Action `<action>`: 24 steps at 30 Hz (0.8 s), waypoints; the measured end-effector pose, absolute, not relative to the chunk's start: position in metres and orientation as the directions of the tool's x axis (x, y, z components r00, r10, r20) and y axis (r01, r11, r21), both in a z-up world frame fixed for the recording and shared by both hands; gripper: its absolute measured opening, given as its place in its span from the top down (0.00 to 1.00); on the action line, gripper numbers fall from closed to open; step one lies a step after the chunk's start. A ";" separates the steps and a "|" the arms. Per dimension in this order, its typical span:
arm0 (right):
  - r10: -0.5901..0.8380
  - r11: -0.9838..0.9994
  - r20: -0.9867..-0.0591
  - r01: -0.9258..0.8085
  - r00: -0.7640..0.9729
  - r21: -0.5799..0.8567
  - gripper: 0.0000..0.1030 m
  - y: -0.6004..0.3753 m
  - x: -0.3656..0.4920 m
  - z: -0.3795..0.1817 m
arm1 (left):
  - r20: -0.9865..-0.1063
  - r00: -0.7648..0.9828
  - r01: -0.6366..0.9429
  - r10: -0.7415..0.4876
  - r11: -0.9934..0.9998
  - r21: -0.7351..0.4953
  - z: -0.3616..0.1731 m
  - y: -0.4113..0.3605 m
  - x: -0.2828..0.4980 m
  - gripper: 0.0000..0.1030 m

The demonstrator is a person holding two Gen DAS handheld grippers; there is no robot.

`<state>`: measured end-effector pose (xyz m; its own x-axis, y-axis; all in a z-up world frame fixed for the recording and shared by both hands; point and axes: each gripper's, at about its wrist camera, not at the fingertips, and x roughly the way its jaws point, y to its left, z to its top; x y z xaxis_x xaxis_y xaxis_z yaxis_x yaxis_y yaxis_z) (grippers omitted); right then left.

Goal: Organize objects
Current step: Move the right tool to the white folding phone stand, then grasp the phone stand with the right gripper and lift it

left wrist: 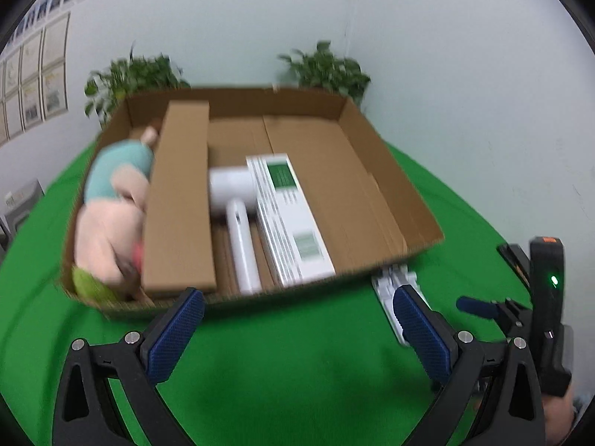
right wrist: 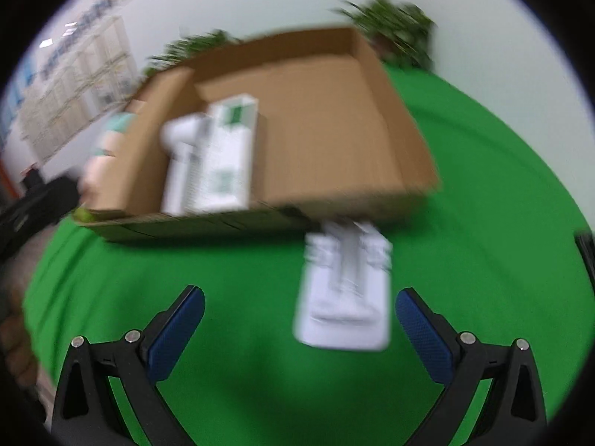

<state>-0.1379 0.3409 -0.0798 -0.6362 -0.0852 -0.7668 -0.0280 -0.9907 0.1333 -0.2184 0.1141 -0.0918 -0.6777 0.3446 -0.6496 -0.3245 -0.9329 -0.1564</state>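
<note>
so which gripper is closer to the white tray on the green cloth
Right. The right gripper is open with the white tray just ahead between its fingers. The left gripper is open too, facing the box, tray off beside its right finger.

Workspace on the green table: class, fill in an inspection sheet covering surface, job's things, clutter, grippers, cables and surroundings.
Surface: green cloth over the table.
Job's things: cardboard box holding a plush toy left of a cardboard divider, a white hair dryer and a white carton; a white packet lies on the cloth outside the box's near wall.
Clutter: nothing seen.
Grippers: left hand-held gripper open, empty; right hand-held gripper open, empty, packet just ahead.
Cables: nothing seen.
Surroundings: white wall, two potted plants behind the box, posters at left.
</note>
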 end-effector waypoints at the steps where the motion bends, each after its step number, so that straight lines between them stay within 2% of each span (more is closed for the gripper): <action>1: -0.082 -0.990 -0.780 -0.040 -0.621 0.136 0.01 0.345 -0.140 -0.086 | -0.663 -0.657 -0.327 0.358 -0.928 -0.178 -0.101 0.115 -0.219 0.00; 7: -0.096 -0.993 -0.825 -0.003 -0.556 0.118 0.04 0.339 -0.154 -0.106 | -0.710 -0.573 -0.320 0.410 -0.909 -0.267 -0.137 0.118 -0.219 0.00; 12: -0.011 -0.999 -0.832 0.033 -0.555 -0.009 0.20 0.324 -0.150 -0.113 | -0.722 -0.549 -0.299 0.421 -0.906 -0.300 -0.148 0.112 -0.218 0.01; 14: -0.020 -0.998 -0.826 0.056 -0.564 -0.014 0.33 0.325 -0.145 -0.111 | -0.721 -0.543 -0.292 0.430 -0.902 -0.318 -0.151 0.109 -0.218 0.01; 18: -0.075 -0.991 -0.827 0.132 -0.557 0.001 0.33 0.321 -0.133 -0.111 | -0.714 -0.510 -0.298 0.479 -0.878 -0.376 -0.155 0.107 -0.221 0.01; 21: -0.135 -0.989 -0.824 0.122 -0.550 0.080 0.32 0.327 -0.131 -0.108 | -0.713 -0.484 -0.298 0.507 -0.862 -0.411 -0.159 0.108 -0.224 0.01; 22: -0.156 -0.988 -0.823 0.107 -0.547 0.116 0.28 0.331 -0.132 -0.107 | -0.714 -0.475 -0.298 0.514 -0.857 -0.420 -0.160 0.109 -0.225 0.01; 23: -0.163 -0.987 -0.824 0.099 -0.543 0.130 0.20 0.332 -0.134 -0.108 | -0.714 -0.468 -0.300 0.521 -0.853 -0.426 -0.161 0.110 -0.226 0.01; 24: -0.158 -0.987 -0.827 0.093 -0.540 0.127 0.19 0.333 -0.136 -0.108 | -0.714 -0.465 -0.301 0.524 -0.852 -0.428 -0.161 0.111 -0.227 0.01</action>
